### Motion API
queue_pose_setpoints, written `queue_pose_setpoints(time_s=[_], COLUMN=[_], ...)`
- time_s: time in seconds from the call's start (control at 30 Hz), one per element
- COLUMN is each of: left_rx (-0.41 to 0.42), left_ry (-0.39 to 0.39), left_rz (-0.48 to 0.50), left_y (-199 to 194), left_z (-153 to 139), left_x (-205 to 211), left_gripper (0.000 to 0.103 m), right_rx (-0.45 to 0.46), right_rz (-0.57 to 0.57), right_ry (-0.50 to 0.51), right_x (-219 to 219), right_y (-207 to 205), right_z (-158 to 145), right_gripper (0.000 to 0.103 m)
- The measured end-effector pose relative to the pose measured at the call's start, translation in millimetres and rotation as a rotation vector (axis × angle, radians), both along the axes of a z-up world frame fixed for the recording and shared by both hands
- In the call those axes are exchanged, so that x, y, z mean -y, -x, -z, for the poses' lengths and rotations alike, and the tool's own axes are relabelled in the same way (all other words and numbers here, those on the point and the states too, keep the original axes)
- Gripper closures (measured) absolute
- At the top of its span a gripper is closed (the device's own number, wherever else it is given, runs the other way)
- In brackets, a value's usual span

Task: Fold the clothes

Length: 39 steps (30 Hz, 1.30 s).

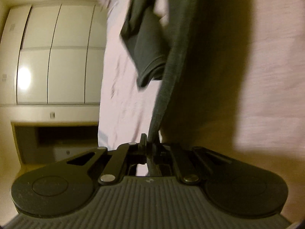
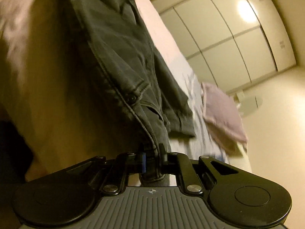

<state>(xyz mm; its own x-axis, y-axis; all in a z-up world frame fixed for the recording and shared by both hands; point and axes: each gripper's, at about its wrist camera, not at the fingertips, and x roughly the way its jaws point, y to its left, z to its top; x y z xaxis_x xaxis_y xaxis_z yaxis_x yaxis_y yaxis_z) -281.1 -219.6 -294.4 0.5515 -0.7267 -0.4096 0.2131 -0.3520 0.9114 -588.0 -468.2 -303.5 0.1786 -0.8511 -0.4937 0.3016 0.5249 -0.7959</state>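
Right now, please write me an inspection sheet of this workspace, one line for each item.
Surface: bed sheet, pale and wrinkled.
Job's things: dark grey garment, lifted off the sheet, hanging between both grippers.
Clutter: folded mauve cloth lying on the sheet.
Grippers: left gripper and right gripper, jaws of each shut on the garment's edge.
Cables: nothing seen.
Surroundings: white wardrobe doors with a lamp reflection; pictures blurred.
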Motion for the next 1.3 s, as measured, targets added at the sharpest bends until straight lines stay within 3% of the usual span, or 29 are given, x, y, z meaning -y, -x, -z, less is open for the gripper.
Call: queue_pose_setpoints(time_s=[0.13,0.23,0.3,0.5,0.53,0.6,0.77,0.87,1.0,1.1,1.3], left_rx=[0.026,0.063,0.061,0.098,0.104,0.098,0.128,0.115,0.089,0.098,0.031], left_ry=[-0.016,0.022,0.051,0.098,0.099,0.095,0.185,0.166,0.056,0.031,0.052], left_rz=[-0.005,-0.038,-0.081,-0.09,-0.098,-0.135,-0.127,-0.136,-0.153,-0.156,-0.183], left_y=[25,3,-15,-54,-61,-75,-69,-43,-28,-26,-28], left_z=[37,56,65,78,79,75,29,21,58,77,64], left_x=[-33,-29,-22,4,7,11,-12,-45,-66,-66,-50], left_gripper=[0.096,0.086,0.073,0.071,0.073,0.097,0.098,0.098,0.098,0.1,0.099], right_rx=[-0.028,-0.035,-0.034,-0.059,-0.06,-0.062,-0.064,-0.042,-0.078,-0.061,-0.022], right_rz=[0.015,0.009,0.006,0.006,0.01,0.017,0.008,0.032,0.021,0.028,0.079], right_ry=[-0.05,-0.06,-0.065,-0.075,-0.078,-0.085,0.009,0.013,-0.036,-0.03,-0.021], right_x=[11,17,15,11,12,11,14,19,19,13,17], right_y=[17,20,22,22,20,19,20,20,24,31,32], right_z=[23,26,26,34,36,35,19,18,42,48,42], right_gripper=[0.093,0.093,0.093,0.093,0.093,0.093,0.093,0.093,0.093,0.094,0.094])
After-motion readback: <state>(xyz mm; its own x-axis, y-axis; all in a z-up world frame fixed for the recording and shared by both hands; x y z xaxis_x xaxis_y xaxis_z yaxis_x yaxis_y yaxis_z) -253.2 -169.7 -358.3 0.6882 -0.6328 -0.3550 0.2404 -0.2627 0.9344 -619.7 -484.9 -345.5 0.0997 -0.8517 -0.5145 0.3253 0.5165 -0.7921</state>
